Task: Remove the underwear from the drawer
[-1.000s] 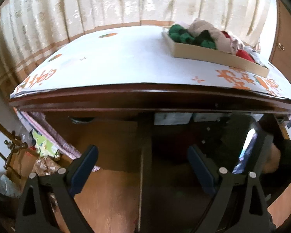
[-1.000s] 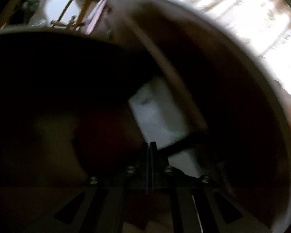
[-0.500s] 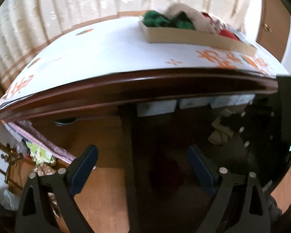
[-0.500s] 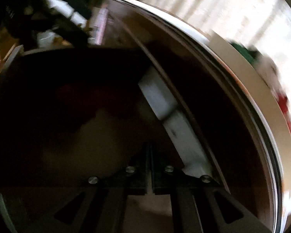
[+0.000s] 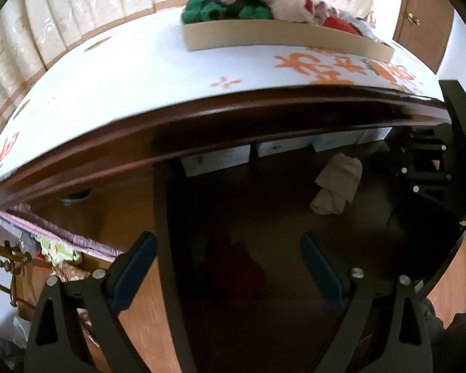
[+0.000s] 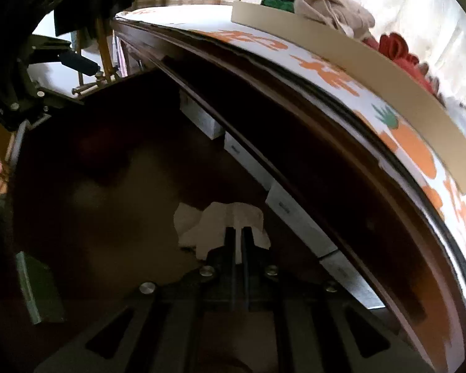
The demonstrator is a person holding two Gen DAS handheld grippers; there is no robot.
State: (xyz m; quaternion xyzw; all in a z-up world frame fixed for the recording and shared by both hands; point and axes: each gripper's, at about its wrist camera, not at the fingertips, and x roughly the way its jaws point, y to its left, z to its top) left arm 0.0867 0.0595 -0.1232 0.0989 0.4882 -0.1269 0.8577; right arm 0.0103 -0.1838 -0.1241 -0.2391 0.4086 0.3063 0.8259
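The open dark wooden drawer (image 5: 264, 211) sits under the table top. My right gripper (image 6: 239, 233) is shut on a pale beige piece of underwear (image 6: 214, 223) and holds it inside the drawer. The same beige underwear (image 5: 338, 183) shows in the left wrist view, hanging from the right gripper (image 5: 426, 168) at the drawer's right side. A dark red garment (image 5: 245, 264) lies on the drawer floor. My left gripper (image 5: 226, 264) is open and empty, above the drawer's front left.
A cardboard tray (image 5: 282, 35) piled with green, beige and red clothes stands on the white table cover with orange prints (image 5: 139, 71). White boxes (image 5: 217, 161) line the drawer's back. Curtains hang behind. A wooden door (image 5: 426, 15) is at the right.
My right gripper has risen with the beige underwear pinched in it. My left gripper has shifted right and closer to the drawer, still open.
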